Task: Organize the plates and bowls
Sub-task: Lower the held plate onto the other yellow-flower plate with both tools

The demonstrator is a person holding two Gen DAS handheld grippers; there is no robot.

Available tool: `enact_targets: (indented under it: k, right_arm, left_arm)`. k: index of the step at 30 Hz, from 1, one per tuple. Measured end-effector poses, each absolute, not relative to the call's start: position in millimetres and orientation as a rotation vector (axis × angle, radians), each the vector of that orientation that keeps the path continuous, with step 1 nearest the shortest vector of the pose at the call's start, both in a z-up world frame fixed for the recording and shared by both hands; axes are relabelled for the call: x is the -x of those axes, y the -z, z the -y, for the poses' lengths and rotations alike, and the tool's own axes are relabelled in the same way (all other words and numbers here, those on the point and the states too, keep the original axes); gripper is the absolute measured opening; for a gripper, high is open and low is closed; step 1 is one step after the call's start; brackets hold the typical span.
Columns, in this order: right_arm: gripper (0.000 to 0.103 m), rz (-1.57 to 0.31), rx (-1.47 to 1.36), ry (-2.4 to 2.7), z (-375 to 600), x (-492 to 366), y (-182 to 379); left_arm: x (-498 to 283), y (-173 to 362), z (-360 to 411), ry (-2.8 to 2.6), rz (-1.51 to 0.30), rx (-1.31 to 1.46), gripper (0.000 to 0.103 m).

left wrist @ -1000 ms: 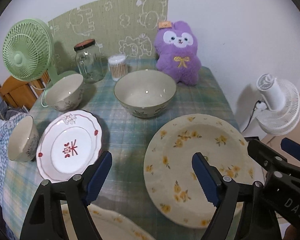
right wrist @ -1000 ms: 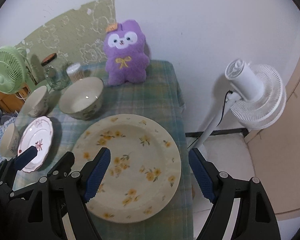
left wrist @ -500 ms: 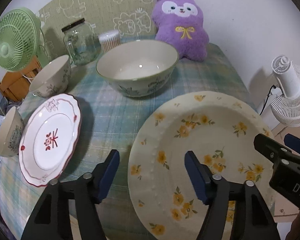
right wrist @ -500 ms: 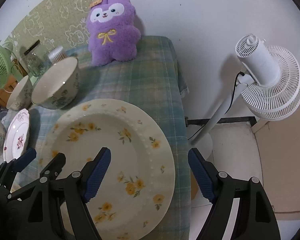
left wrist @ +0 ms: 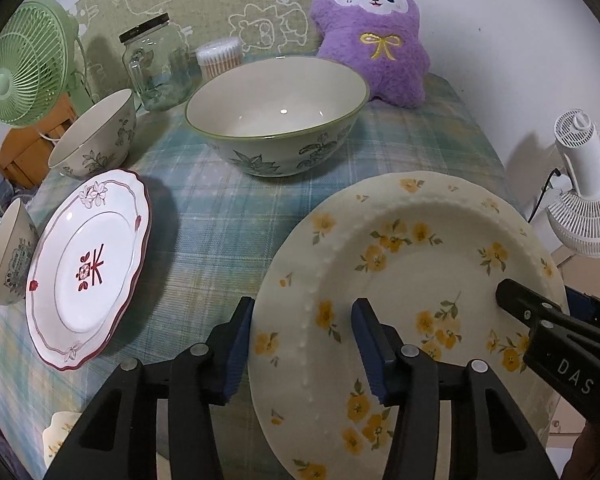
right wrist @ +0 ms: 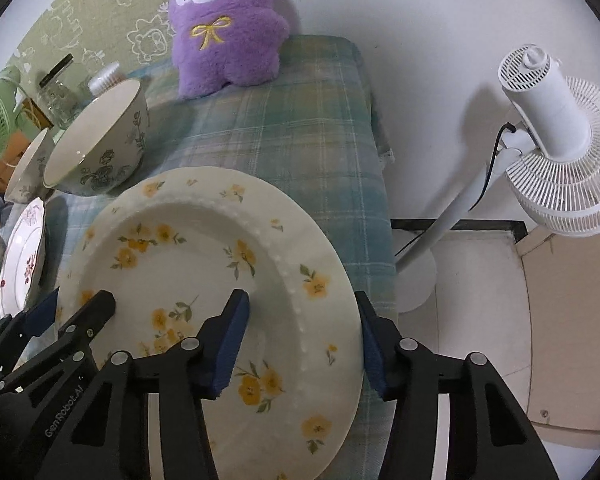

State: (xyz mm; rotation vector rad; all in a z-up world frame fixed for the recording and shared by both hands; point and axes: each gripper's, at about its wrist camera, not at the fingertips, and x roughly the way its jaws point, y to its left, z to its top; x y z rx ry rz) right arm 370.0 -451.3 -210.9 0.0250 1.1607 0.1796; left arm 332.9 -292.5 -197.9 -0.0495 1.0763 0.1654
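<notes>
We have each claw, left (left wrist: 302, 344) and right (right wrist: 302, 344), spread apart astride opposite rims of the flowered plate (left wrist: 412, 280), which lies on the bench (left wrist: 220, 216) before the big bowl (left wrist: 276, 112).

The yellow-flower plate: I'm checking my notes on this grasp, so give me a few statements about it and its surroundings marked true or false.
1. Both grippers straddle the plate's rim: the left gripper on its left side, the right gripper on its right side. True.
2. The big bowl sits on the plate. False: it stands apart on the tablecloth, behind the plate.
3. The purple plush stands behind the big bowl, near the wall. True.
4. The red-trimmed plate holds a small bowl. False: nothing lies on it; the small bowls stand beside it.
5. The right gripper is shut with nothing between its fingers. False: its fingers are spread, with the plate's rim between them.
</notes>
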Motion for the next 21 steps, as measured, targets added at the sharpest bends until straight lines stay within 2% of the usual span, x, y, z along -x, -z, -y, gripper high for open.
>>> enact_targets:
  k: [21]
  right_arm:
    - [0.055,-1.158,0.073,-0.246,447.1,-369.0,189.5]
  left_arm:
    - [-329.5,180.1,285.9,-0.139,-1.058,0.072,0.047]
